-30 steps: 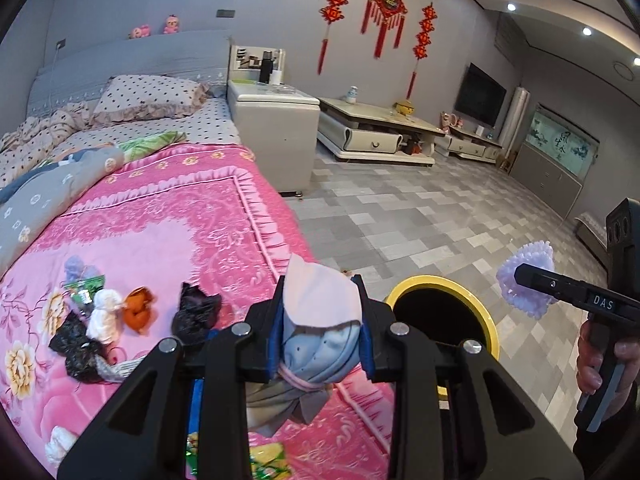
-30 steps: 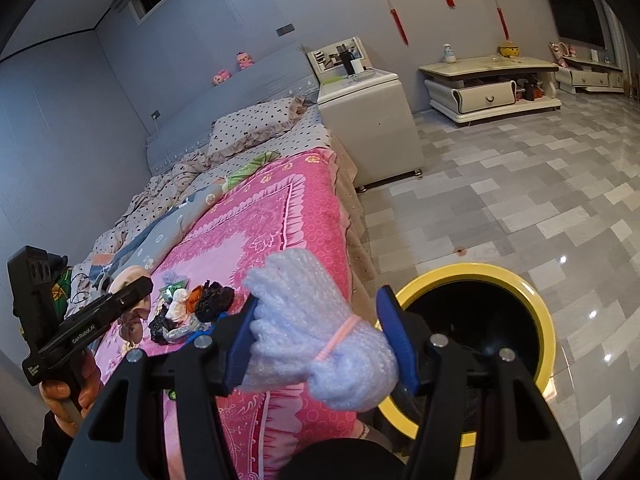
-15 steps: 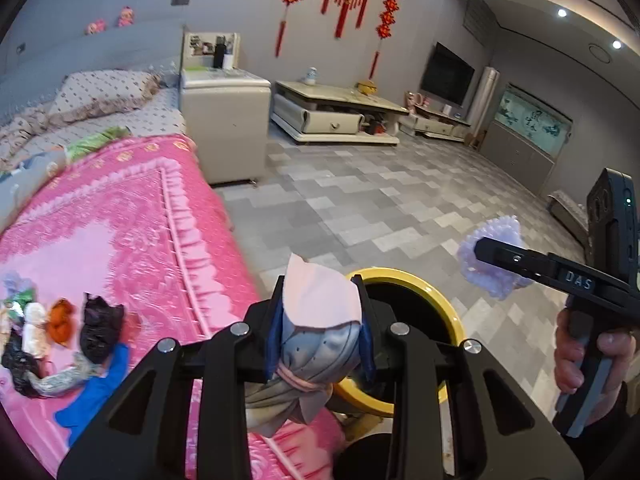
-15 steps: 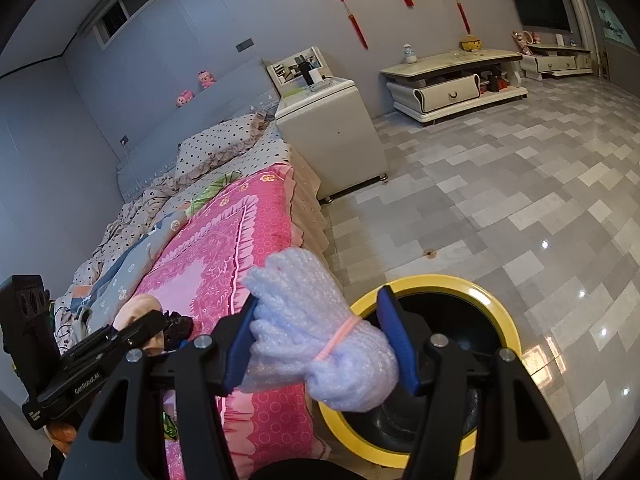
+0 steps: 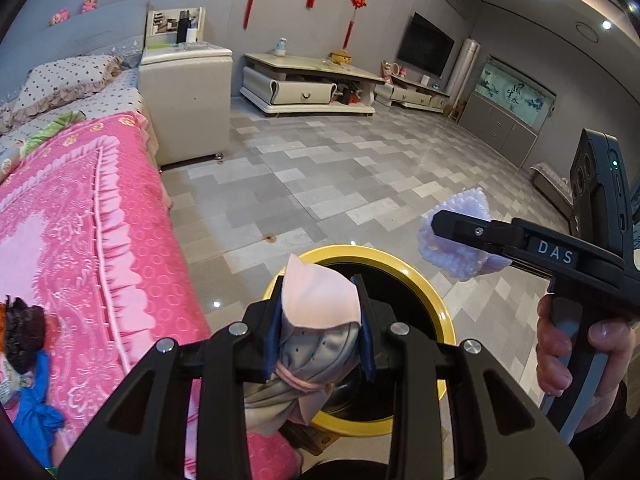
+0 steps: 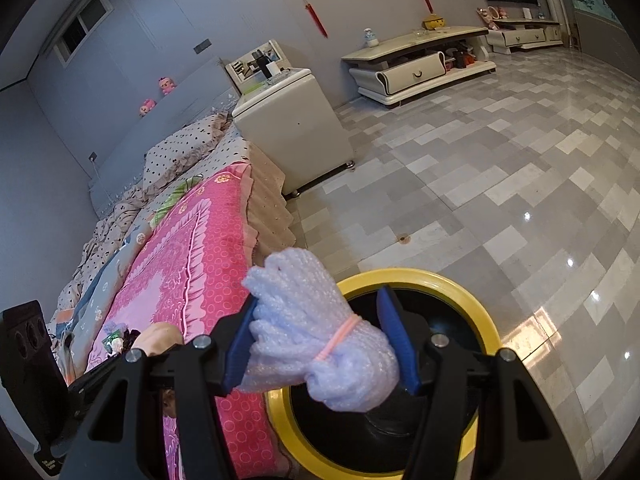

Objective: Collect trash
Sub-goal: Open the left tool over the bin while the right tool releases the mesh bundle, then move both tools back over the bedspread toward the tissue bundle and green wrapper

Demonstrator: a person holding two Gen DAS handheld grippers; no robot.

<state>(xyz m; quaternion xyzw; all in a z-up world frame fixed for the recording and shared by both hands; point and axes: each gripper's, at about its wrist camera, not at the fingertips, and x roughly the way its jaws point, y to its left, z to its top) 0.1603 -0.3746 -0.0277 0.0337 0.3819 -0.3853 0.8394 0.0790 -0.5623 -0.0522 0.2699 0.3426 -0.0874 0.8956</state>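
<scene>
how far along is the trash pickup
Midway. In hand: the left tool grips a grey-pink bundle and the right tool a bubble-wrap wad, both over the yellow-rimmed bin. Left: scraps on the pink bedspread.

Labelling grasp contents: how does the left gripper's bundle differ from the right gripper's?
The left gripper holds a fabric bundle, smooth pink and grey cloth; the right gripper holds a bubble-wrap bundle, pale lilac and bumpy. The fabric bundle tapers to a pointed fold; the bubble-wrap bundle is rounded and fuller. Both are tied with a pink band and held near the yellow-rimmed bin.
</scene>
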